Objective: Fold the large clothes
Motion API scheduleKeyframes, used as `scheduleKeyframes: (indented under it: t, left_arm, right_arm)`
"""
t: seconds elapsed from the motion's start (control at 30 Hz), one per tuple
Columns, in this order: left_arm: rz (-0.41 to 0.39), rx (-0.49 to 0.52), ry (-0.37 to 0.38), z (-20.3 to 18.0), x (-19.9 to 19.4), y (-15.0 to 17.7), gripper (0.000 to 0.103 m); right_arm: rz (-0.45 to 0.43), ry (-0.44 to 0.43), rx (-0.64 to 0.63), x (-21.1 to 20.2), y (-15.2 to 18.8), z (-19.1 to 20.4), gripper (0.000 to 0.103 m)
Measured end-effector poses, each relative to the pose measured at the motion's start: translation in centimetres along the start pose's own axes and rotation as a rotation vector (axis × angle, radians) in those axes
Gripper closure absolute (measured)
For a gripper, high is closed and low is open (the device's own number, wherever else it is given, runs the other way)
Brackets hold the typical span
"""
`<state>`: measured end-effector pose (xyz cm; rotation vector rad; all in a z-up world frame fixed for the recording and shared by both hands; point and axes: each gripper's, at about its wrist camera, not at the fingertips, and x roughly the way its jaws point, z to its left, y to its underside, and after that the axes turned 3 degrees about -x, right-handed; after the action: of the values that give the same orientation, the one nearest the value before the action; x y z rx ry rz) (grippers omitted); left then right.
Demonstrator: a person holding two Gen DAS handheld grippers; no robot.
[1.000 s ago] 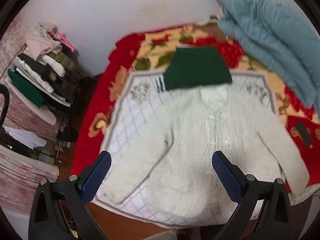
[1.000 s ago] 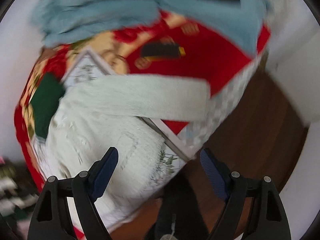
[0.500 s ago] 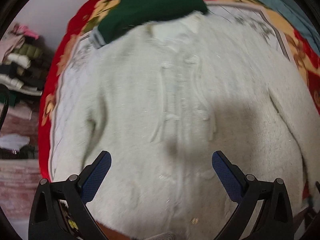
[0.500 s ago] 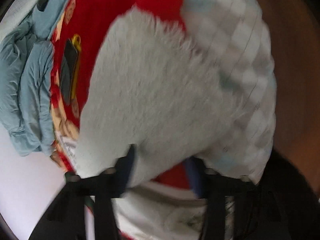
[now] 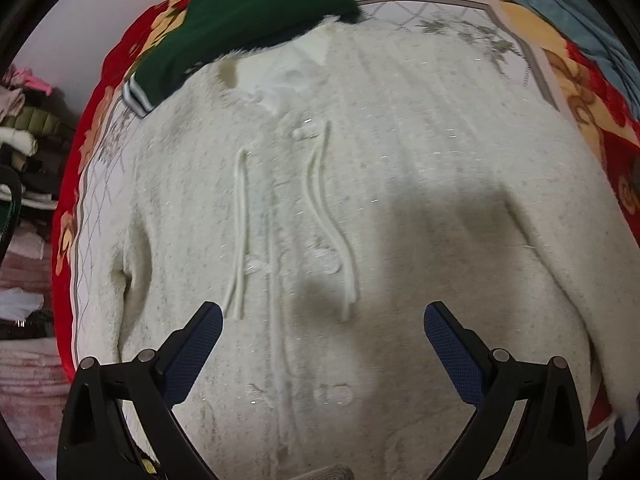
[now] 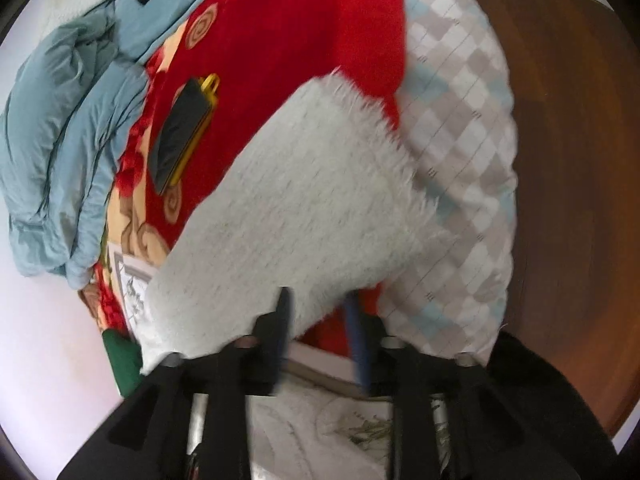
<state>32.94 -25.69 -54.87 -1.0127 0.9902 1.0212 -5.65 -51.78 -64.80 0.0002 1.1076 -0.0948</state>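
Note:
A large fuzzy white cardigan (image 5: 400,208) lies front-up and spread on a bed, with buttons and two cords down its middle. My left gripper (image 5: 320,340) is open and empty, hovering close above the cardigan's lower front. In the right wrist view, the cardigan's sleeve (image 6: 304,200) lies over the red blanket, its cuff pointing away. My right gripper (image 6: 320,320) is shut on the sleeve's near edge, the fabric pinched between both fingers.
A folded dark green garment (image 5: 248,20) lies at the cardigan's collar. A blue-grey quilt (image 6: 60,152) is piled on the bed. A black and gold flat object (image 6: 184,132) lies on the red blanket (image 6: 300,32). Stacked clothes (image 5: 24,120) stand left. Wooden floor (image 6: 568,160) lies beside the bed.
My left gripper dropped from high over the bed to close above the cardigan, staying open. My right gripper moved to the sleeve and closed on it.

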Motion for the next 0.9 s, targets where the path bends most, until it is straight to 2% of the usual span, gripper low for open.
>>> scheduleKeyframes:
  t: [0.03,0.1,0.13,0.17,0.23,0.27,0.3,0.4,0.43,0.47,0.53,0.57,0.67,0.7,0.77,0.8,0.9]
  left_arm:
    - [-0.006,0.014,0.003,-0.5,-0.2,0.0,0.000]
    - [-0.014,0.037,0.006,-1.4,-0.3,0.0,0.000]
    - [-0.016,0.050,0.007,-1.8,-0.3,0.0,0.000]
    - [-0.017,0.058,0.007,-2.1,-0.3,0.0,0.000]
    - [-0.019,0.070,0.013,-2.9,-0.3,0.0,0.000]
    - [-0.015,0.077,0.015,-3.3,-0.2,0.1,0.000]
    - [-0.012,0.080,0.016,-3.6,-0.1,0.2,0.000]
    - [0.001,0.087,0.024,-4.2,0.3,0.4,0.000]
    - [0.004,0.089,0.024,-4.5,0.3,0.4,0.000]
    - [0.007,0.094,0.025,-4.8,0.4,0.6,0.000]
    - [0.010,0.106,0.024,-5.3,0.7,0.7,0.000]
    - [0.009,0.110,0.024,-5.5,0.8,0.8,0.000]
    - [0.002,0.125,0.020,-6.2,1.0,0.9,0.000]
    - [0.001,0.129,0.019,-6.4,1.1,1.0,0.000]
    - [-0.001,0.136,0.018,-6.7,1.2,1.0,0.000]
    - [-0.004,0.137,0.017,-6.8,1.2,1.0,0.000]
    - [-0.009,0.145,0.017,-7.2,1.0,1.0,0.000]
  right_arm:
    - [0.005,-0.013,0.017,0.5,-0.5,-0.5,0.041]
    - [0.001,-0.027,0.049,1.1,-1.4,-1.6,0.039]
    - [-0.023,-0.020,0.057,1.5,-2.0,-1.7,0.047]
    - [-0.060,0.009,0.051,1.3,-2.2,-1.5,0.076]
    - [-0.117,0.029,0.039,0.4,-2.3,-1.1,0.101]
    - [-0.155,0.021,0.018,-0.5,-2.2,-0.5,0.101]
    - [-0.154,0.029,-0.010,-0.7,-2.1,0.1,0.101]
    - [-0.084,0.055,0.000,-0.7,-1.7,-0.5,0.100]
    - [-0.053,0.053,0.007,-0.5,-1.7,-1.1,0.090]
    - [-0.017,0.063,0.028,-0.1,-1.6,-1.9,0.067]
    - [0.008,0.064,0.082,0.3,-1.5,-3.7,0.046]
    - [0.021,0.069,0.104,0.8,-1.6,-4.3,0.046]
    - [0.053,-0.020,0.168,2.5,-2.2,-5.7,0.047]
    - [0.024,-0.025,0.157,2.4,-2.3,-5.5,0.054]
    - [-0.064,-0.002,0.121,1.2,-2.2,-4.6,0.083]
    - [-0.094,0.001,0.110,0.6,-2.0,-4.2,0.088]
    - [-0.169,0.027,0.016,-1.7,-1.4,-1.9,0.089]
